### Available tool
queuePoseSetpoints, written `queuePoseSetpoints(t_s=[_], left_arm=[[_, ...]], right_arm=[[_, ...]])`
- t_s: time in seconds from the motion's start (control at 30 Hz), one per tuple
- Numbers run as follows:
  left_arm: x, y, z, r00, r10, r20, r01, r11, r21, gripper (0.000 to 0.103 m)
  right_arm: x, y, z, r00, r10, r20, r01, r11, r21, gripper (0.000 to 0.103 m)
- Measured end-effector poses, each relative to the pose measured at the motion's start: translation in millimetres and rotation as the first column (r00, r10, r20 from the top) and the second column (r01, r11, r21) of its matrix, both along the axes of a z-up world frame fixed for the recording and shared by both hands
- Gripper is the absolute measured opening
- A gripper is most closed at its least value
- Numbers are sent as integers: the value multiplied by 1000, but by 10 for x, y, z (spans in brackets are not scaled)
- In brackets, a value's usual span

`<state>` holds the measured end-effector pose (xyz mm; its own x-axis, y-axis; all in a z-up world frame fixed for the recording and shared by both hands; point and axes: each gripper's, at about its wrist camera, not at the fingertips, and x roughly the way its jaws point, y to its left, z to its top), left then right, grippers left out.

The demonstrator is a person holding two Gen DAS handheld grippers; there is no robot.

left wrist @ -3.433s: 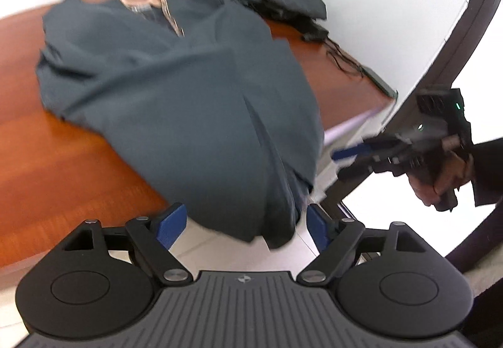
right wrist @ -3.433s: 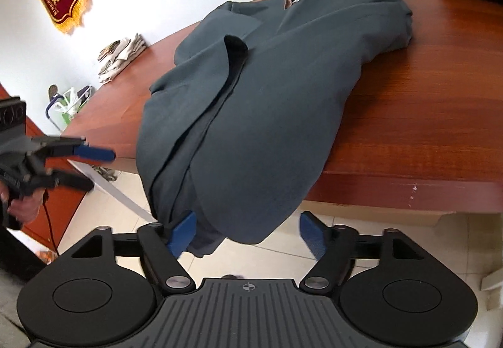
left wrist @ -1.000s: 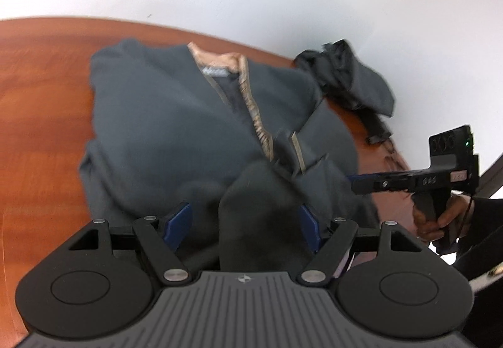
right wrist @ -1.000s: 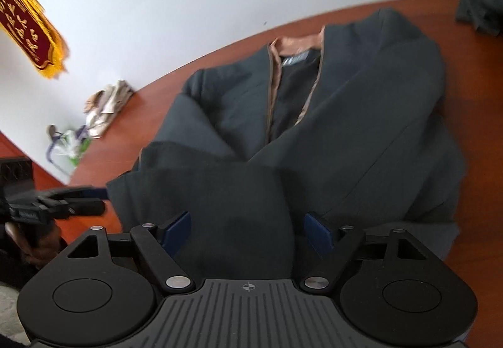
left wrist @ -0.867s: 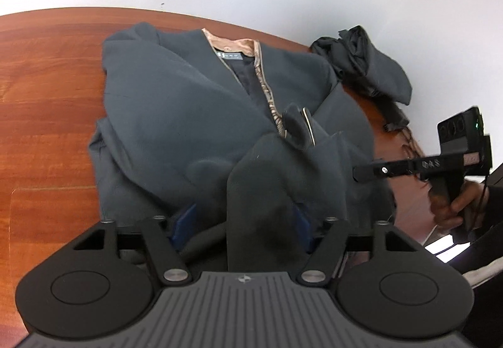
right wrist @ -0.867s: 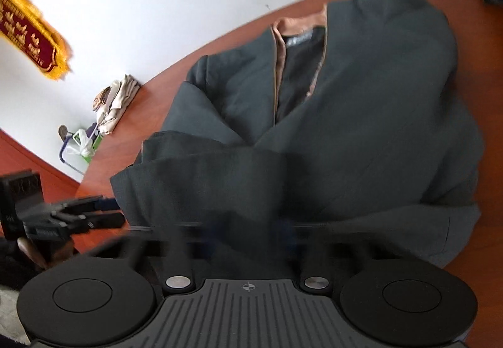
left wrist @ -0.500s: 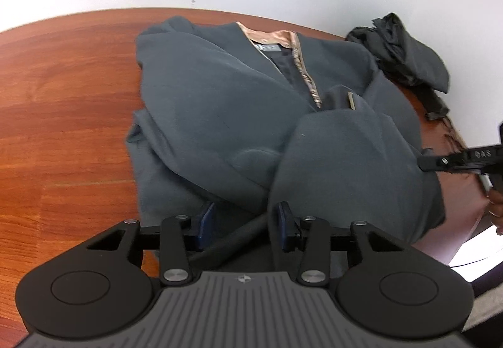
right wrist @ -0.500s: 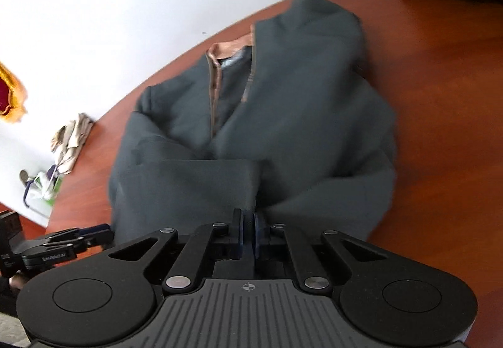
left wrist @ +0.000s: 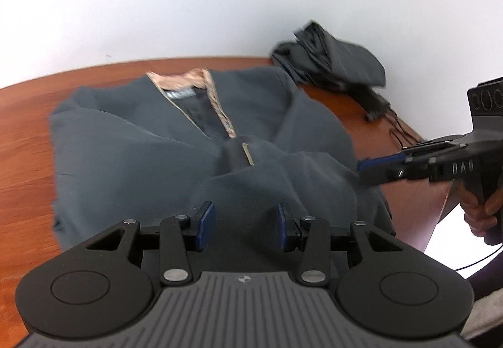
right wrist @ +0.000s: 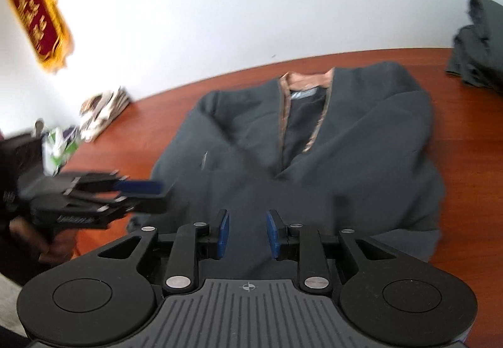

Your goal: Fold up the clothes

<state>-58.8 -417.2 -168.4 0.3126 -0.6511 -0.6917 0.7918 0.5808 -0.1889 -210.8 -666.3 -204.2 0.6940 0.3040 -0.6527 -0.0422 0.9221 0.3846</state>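
Looking past my left claw [left wrist: 241,227], I see its blue pads standing moderately apart with nothing pinched between them; the dark grey jacket with a tan-lined collar [left wrist: 151,156] lies beneath and beyond them on the reddish-brown wooden bench [left wrist: 22,134]. My right claw [right wrist: 247,234] shows a narrower gap, its jaws opening, and the pads press on no cloth; the same jacket [right wrist: 361,153] is spread just ahead, its lower part folded up over the body, collar toward the wall.

The left view alone shows my right claw [left wrist: 371,170] from the side, poking in at the jacket's right edge, with the hand [left wrist: 484,209] gripping its handle. It also gives the full shape of the crumpled dark grey garment [left wrist: 333,64] by the wall and a black cord [left wrist: 399,134] trailing on the bench near it.

The right view shows that garment [right wrist: 481,46] only as a cut-off edge. It alone offers the red and gold banner [right wrist: 37,5] on the wall, a pale bundle of folded cloth [right wrist: 103,112], a green and white bag [right wrist: 59,146], and my left claw [right wrist: 147,193], blurred, at the jacket's left edge.
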Motion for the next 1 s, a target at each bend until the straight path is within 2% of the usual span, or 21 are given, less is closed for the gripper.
queuePoseSetpoints(t_s=[0.13, 0.3, 0.4, 0.47, 0.57, 0.6, 0.7, 0.83, 1.0], left_arm=[[163, -222, -214, 999, 33, -30, -31, 997, 70, 48], [394, -354, -479, 992, 109, -70, -96, 983, 159, 48], [482, -321, -517, 985, 140, -101, -124, 981, 147, 50], [506, -275, -482, 982, 150, -111, -136, 983, 127, 50], [451, -130, -346, 984, 145, -104, -138, 988, 73, 56], [414, -55, -294, 985, 140, -102, -134, 989, 56, 56], [280, 180, -175, 989, 125, -82, -122, 992, 41, 59], [56, 507, -96, 990, 126, -60, -122, 991, 57, 69], [-169, 809, -132, 985, 121, -123, -113, 991, 74, 75]], right_arm=[[93, 104, -230, 998, 1, -67, -7, 997, -79, 29], [214, 71, -428, 994, -11, -109, -3, 992, -124, 29], [232, -1, -466, 993, -13, -117, 2, 996, -90, 29], [203, -58, -369, 995, -19, -97, 13, 998, -65, 31], [50, -125, -186, 999, -24, -32, 21, 998, -64, 51], [0, -148, -142, 1000, -15, -18, 14, 997, -73, 53], [-158, -188, -75, 1000, 17, -8, -18, 993, -115, 55], [-387, -216, -102, 998, 66, -22, -68, 986, -152, 59], [-536, -151, -224, 988, 144, -51, -151, 971, -185, 60]])
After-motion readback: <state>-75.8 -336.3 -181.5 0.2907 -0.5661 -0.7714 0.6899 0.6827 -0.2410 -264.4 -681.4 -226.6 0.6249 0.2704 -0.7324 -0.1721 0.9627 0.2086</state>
